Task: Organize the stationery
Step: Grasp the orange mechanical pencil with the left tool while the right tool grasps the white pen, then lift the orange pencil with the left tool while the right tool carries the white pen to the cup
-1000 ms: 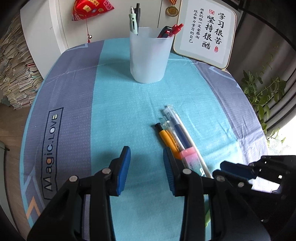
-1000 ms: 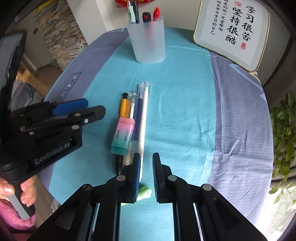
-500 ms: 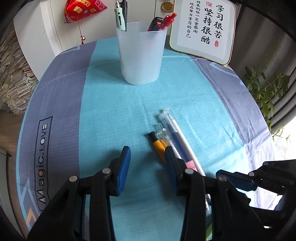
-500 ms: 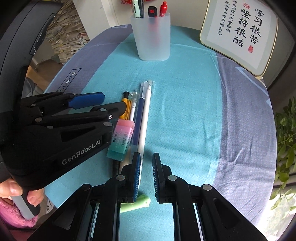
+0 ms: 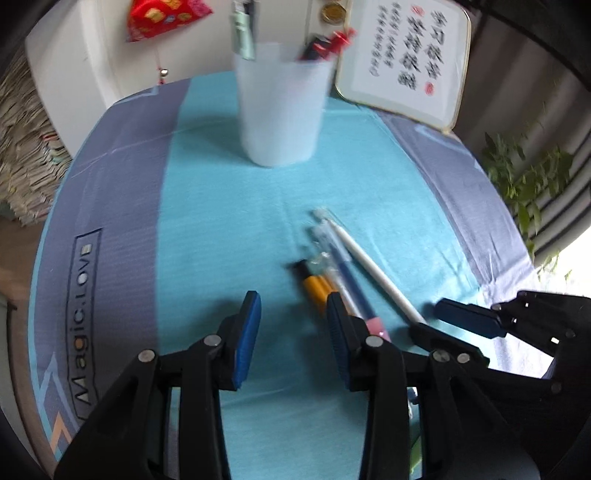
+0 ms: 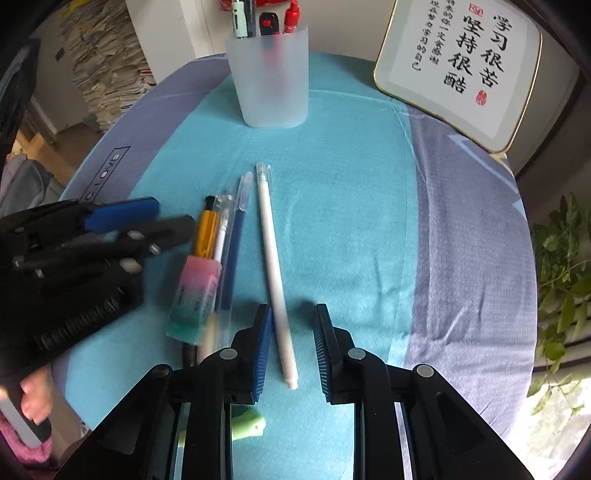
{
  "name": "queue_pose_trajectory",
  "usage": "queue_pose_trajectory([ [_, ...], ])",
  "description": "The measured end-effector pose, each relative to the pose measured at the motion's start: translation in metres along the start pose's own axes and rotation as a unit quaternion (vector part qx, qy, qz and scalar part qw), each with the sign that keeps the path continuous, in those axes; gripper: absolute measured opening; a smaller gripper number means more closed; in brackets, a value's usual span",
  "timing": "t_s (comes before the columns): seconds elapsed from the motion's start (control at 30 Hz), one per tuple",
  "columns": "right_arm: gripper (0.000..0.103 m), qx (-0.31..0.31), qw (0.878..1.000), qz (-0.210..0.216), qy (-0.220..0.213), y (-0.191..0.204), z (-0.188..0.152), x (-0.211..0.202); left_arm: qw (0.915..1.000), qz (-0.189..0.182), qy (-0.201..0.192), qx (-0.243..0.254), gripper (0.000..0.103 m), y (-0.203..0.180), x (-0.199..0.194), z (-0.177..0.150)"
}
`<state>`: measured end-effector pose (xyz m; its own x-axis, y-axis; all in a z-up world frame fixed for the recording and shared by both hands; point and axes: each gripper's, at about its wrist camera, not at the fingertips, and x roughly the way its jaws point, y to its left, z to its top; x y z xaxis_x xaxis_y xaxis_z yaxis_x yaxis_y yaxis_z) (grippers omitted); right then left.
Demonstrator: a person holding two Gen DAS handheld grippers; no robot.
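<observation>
White and slim, the white pen [image 6: 272,258] lay slanted on the turquoise cloth [image 6: 351,229] of the surface, well in front of the frosted pen cup [image 6: 271,79]. Its near end sat between the jaws of the right gripper [image 6: 291,347], which had just been opening; they stood apart now, the left pad right beside the barrel, the right pad clear of it. To the left of the white pen lay the rest of the bundle: a blue pen [image 6: 232,251], a clear pen [image 6: 221,236] and an orange pen [image 6: 205,236], with a pink-and-green eraser [image 6: 194,295] resting across their near ends. Further left hovered the left gripper [image 5: 291,332], jaws spread with nothing between them, its right finger just beside the orange pen. Below the right gripper a pale green piece [image 6: 249,424] peeked out. The cup held several pens [image 6: 266,18]. Right of the cup, a framed calligraphy board [image 6: 461,66] leaned upright at the cloth's edge.
</observation>
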<state>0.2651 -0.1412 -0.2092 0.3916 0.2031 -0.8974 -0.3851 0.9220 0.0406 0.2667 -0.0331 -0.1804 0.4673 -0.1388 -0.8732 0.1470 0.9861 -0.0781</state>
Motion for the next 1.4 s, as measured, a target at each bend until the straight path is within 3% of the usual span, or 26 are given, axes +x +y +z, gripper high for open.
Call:
queue_pose_trajectory([
  [0.07,0.018,-0.002,1.000,-0.002,-0.002,-0.001,0.001,0.000,1.0000,0.001,0.004,0.008,0.035,-0.006,0.003,0.000],
  [0.1,0.011,0.000,1.000,-0.005,-0.003,-0.004,-0.001,-0.001,0.9999,-0.004,0.005,0.010,0.035,-0.007,0.004,0.001],
  [0.33,0.008,0.057,0.998,-0.019,-0.001,-0.042,-0.009,-0.009,0.9999,-0.005,0.006,0.015,0.033,-0.013,0.010,0.001],
  [0.5,0.008,0.041,0.999,-0.002,0.004,-0.044,-0.018,-0.016,0.9999,0.003,0.015,-0.001,0.009,0.003,0.008,0.001],
  [0.73,0.008,-0.004,0.999,0.031,0.024,-0.029,-0.028,-0.014,0.9996,0.000,0.028,-0.005,0.008,0.030,0.004,-0.001],
  [0.83,0.012,-0.007,1.000,0.021,0.021,-0.027,-0.022,-0.014,0.9996,0.002,0.027,-0.010,0.009,0.032,0.003,0.000],
  [0.97,0.036,0.003,1.000,0.013,0.006,-0.033,-0.003,-0.014,0.9996,0.004,0.027,-0.007,0.011,0.028,0.006,0.003],
  [1.17,0.038,0.021,1.000,0.005,-0.014,-0.039,0.025,-0.011,0.9997,0.011,0.022,-0.003,0.015,0.028,0.010,0.010],
  [1.4,0.038,0.026,1.000,0.005,-0.004,-0.036,0.058,0.009,0.9997,0.016,0.015,0.009,0.015,0.026,0.012,0.012],
])
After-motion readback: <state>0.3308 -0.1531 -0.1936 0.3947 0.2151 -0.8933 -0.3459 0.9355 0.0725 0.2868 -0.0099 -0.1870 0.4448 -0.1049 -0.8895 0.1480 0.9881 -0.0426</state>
